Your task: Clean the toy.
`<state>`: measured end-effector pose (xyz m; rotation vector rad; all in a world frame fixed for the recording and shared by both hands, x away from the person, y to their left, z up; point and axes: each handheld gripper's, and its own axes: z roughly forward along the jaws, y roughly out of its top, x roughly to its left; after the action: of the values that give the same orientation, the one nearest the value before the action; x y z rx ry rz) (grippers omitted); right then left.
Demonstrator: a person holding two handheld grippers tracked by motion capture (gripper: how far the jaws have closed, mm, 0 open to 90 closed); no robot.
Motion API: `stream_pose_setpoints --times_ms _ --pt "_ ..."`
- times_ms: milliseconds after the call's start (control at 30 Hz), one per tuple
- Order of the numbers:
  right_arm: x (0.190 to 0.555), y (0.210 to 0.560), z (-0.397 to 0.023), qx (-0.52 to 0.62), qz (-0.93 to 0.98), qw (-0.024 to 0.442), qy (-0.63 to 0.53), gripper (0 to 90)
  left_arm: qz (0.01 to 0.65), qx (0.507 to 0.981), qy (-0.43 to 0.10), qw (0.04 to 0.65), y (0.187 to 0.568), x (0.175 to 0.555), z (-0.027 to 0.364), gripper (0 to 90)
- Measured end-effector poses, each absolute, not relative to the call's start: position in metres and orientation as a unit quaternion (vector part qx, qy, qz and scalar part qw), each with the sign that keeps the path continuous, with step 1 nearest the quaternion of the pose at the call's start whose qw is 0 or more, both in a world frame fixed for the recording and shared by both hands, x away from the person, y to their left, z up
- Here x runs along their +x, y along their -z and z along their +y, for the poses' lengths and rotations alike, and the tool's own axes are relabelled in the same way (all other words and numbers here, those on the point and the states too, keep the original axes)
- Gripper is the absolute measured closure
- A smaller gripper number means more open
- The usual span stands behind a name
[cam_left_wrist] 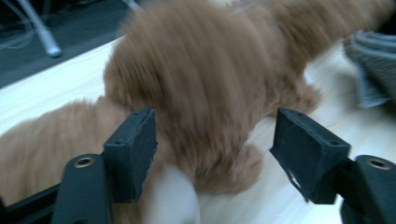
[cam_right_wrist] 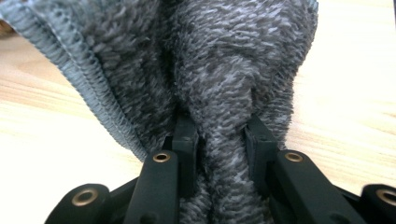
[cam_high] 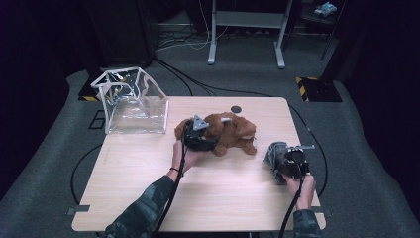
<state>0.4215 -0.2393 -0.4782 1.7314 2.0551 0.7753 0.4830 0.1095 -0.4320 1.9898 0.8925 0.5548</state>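
A brown plush toy [cam_high: 233, 131] lies at the middle back of the wooden table [cam_high: 223, 203]. My left gripper [cam_high: 212, 141] is at the toy's left side, open. In the left gripper view the toy's fur [cam_left_wrist: 210, 84] bulges between the jaws [cam_left_wrist: 215, 140]; the right-hand jaw stands clear of it. A grey fleecy cloth [cam_high: 274, 153] sits bunched at the table's right. My right gripper [cam_high: 286, 162] is shut on it. In the right gripper view a fold of the cloth [cam_right_wrist: 210, 70] is pinched between the two pads [cam_right_wrist: 222, 135].
A clear plastic bag with white trim [cam_high: 133, 101] stands open at the table's back left corner. A small dark round disc [cam_high: 236, 109] lies near the back edge. Cables and a grey metal stand [cam_high: 247, 34] are on the floor beyond the table.
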Motion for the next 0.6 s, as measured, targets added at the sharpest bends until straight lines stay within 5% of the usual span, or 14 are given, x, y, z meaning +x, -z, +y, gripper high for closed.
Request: stream_pose_setpoints --times_ms 200,600 --pt "0.422 0.48 -0.237 0.612 0.724 0.167 -0.27 71.1 0.4 0.757 -0.325 0.401 0.432 0.507 0.127 23.5" --pt "0.422 0.483 -0.235 0.609 0.726 0.166 -0.273 71.1 0.466 0.748 -0.304 0.362 0.459 0.537 0.137 20.5"
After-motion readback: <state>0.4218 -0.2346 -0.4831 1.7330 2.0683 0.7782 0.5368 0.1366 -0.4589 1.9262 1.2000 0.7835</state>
